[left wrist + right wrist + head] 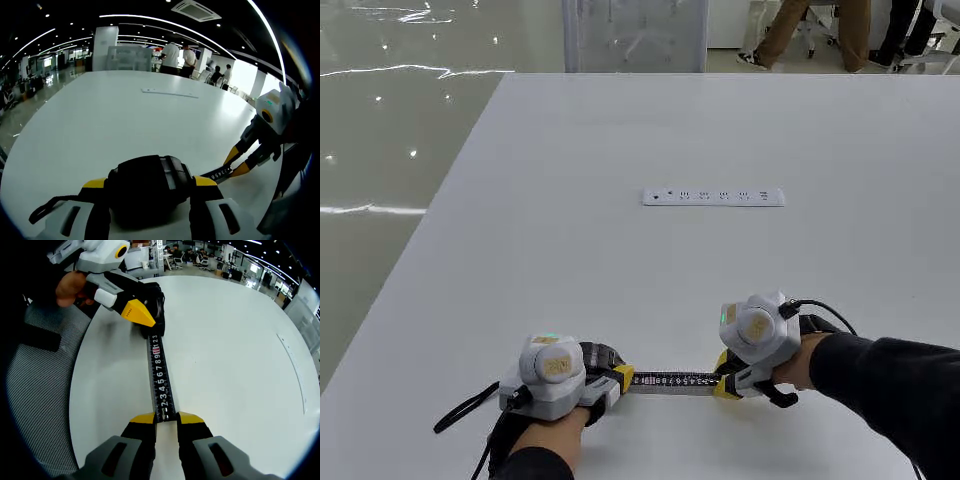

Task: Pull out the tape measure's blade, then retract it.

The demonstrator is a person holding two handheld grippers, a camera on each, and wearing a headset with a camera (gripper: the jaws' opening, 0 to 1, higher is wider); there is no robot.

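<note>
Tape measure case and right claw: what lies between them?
The pulled-out blade runs from the case, held in the left claw, to the right claw, over the white table; clearest in the right gripper view.

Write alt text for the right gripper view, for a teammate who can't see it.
The right gripper pinches the tip of the tape measure's blade, its yellow-tipped jaws closed on it. The numbered blade runs straight across the white table to the black case, which the left gripper clamps.
</note>
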